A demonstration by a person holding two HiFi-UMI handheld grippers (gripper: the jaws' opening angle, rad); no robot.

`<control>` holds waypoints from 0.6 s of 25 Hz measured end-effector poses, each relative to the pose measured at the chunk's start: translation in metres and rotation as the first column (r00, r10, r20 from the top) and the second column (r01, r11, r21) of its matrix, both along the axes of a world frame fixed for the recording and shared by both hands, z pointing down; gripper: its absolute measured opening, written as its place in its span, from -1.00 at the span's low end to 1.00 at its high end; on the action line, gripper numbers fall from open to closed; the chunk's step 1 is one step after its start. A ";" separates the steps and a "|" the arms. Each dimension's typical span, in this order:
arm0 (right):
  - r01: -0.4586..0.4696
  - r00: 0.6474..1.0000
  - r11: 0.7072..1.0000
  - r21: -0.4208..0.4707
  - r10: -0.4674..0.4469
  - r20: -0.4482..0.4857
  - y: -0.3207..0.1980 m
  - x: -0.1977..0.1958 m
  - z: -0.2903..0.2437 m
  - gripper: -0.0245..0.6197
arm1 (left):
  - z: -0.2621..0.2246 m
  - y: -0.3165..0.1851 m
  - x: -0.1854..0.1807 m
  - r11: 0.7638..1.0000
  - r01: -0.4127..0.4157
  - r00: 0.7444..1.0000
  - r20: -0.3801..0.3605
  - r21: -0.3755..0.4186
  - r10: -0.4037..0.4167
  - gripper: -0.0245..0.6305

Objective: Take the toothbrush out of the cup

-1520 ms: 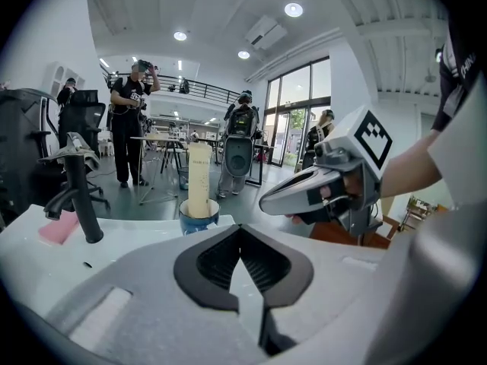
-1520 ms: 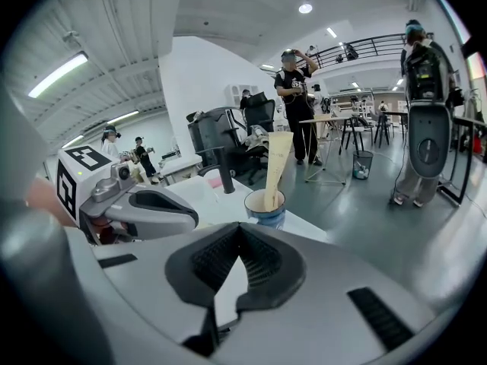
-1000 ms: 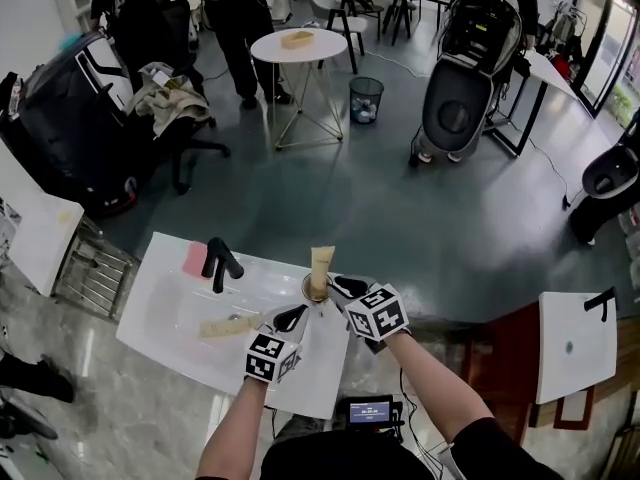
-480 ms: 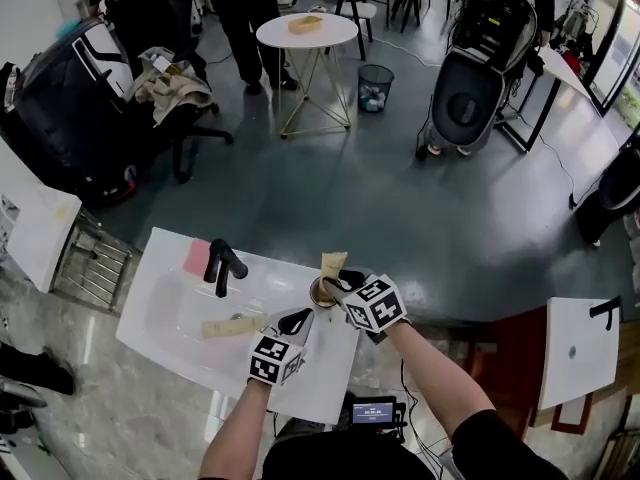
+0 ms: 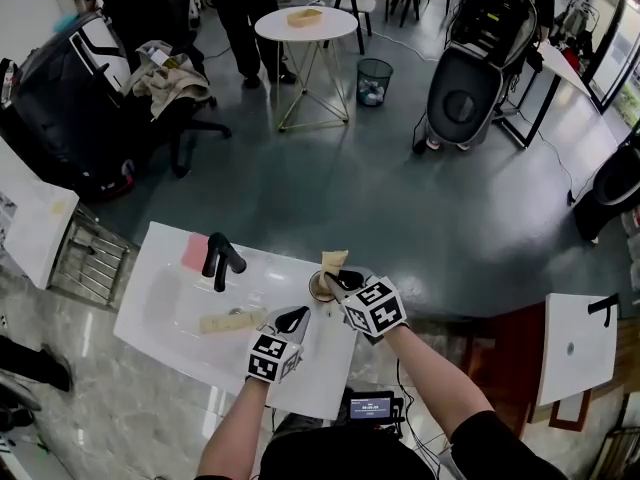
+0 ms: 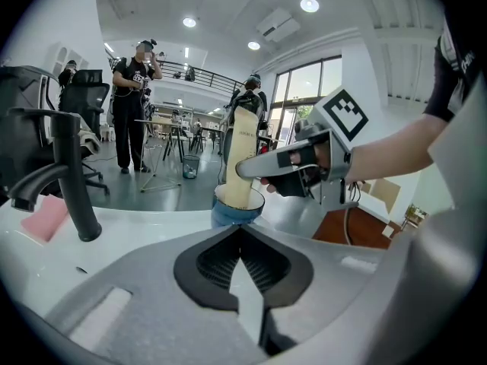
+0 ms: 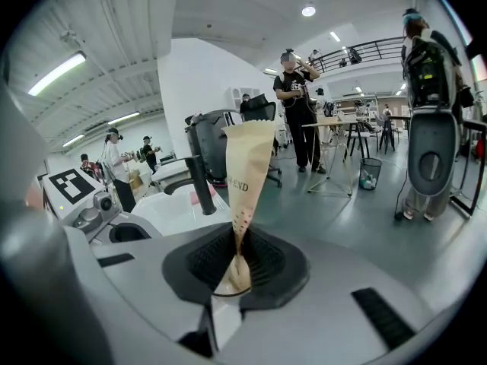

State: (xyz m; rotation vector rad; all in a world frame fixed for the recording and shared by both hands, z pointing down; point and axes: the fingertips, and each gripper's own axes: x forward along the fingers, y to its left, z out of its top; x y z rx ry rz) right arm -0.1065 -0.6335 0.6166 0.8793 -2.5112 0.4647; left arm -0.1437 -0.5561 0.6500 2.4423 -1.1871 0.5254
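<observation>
Where the far edge of the white counter point(image 5: 312, 383) meets its right end, a cup point(image 6: 228, 213) stands upright, with a pale rim and a blue lower body. The toothbrush point(image 7: 249, 166), in a flat cream pack with dark print, stands in the cup, its top well above the rim.

Right gripper point(image 7: 237, 240): reaches in over the cup from the right. Jaws have just been closing and are now clenched on the lower part of the toothbrush pack, which pinches narrow between the pads.

Left gripper point(image 6: 241, 233): over the counter's near side, pointing at the cup and just short of it, not touching. Tips together, nothing between them.

Rest of the counter:
- A black faucet point(image 5: 218, 258) stands at the far edge.
- A pink piece point(image 5: 195, 253) lies just left of the faucet's base.
- The basin point(image 5: 165, 308) takes up the left part, with a cream oblong object point(image 5: 225, 321) at its right side; I cannot tell what it is.
</observation>
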 end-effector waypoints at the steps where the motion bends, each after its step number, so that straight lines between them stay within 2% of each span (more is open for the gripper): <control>1: -0.001 1.000 1.000 0.004 0.001 0.003 0.001 0.000 -0.003 -0.80 | -0.001 0.001 0.000 1.000 0.000 1.000 0.001 0.000 0.000 -0.89; 15: -0.059 0.994 0.989 0.136 0.046 0.097 0.014 0.009 -0.085 -0.80 | -0.028 0.019 0.004 0.997 0.009 0.999 0.031 0.071 -0.011 -0.89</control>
